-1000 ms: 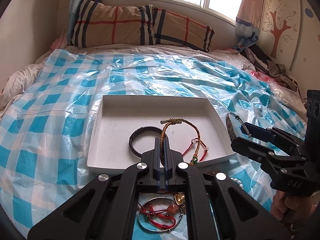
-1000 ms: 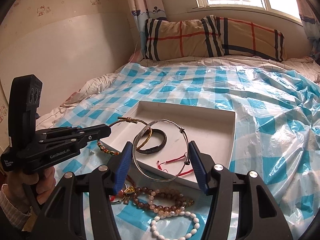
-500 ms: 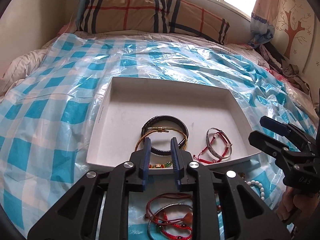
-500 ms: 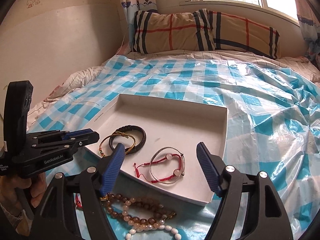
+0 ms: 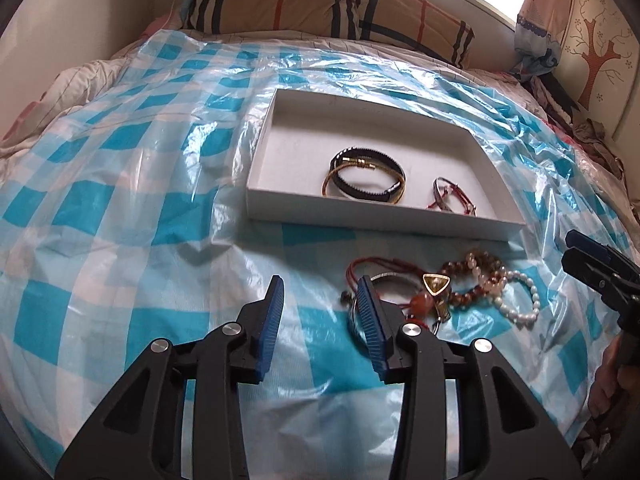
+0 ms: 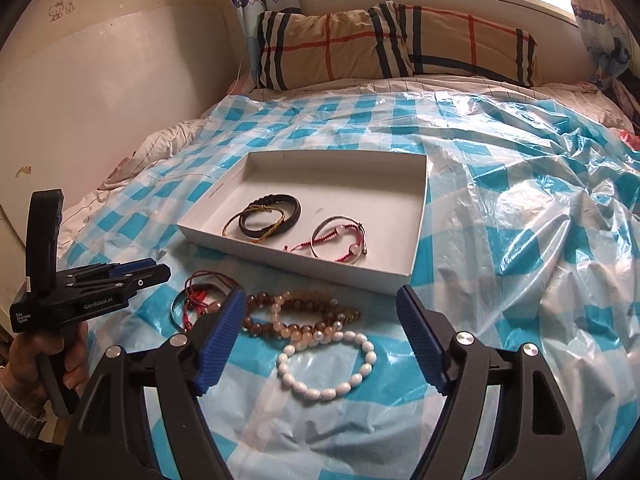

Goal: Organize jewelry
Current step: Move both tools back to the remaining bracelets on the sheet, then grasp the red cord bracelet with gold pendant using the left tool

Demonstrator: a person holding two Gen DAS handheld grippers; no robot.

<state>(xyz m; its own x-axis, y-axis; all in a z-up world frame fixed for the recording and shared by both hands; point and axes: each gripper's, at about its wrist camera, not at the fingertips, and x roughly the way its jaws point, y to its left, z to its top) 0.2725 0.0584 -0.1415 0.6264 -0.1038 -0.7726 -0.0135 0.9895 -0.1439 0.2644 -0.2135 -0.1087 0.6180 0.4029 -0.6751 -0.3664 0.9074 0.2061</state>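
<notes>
Blue-ribbed pads, left wrist view: my left gripper (image 5: 320, 312) stands part open with nothing between its fingers, its jaws having just been opening, above the blue-and-white checked plastic sheet (image 5: 120, 216) spread over the bed. Shallow white cardboard tray (image 5: 376, 222) lies ahead, holding a black braided bracelet (image 5: 366, 178) with a gold cord bangle (image 5: 396, 196) lying across it, and beside these a silver bangle tangled with red cord (image 5: 450, 196). Loose on the sheet, near the tray's front wall: a red cord bracelet with a silver ring (image 5: 378, 276), a gold triangular pendant (image 5: 435, 282), a strand of brown and pink beads (image 5: 480, 268), a white bead bracelet (image 5: 520, 300). My right fingertip sits just over the silver ring.

Right wrist view: my right gripper (image 6: 320, 312) is wide open and empty, jaws just having opened, straddling the beads (image 6: 296, 320) and white bracelet (image 6: 328, 368) from above. Tray (image 6: 304, 260) beyond; my left gripper (image 6: 156, 272) at the left, over the red cord pile.
</notes>
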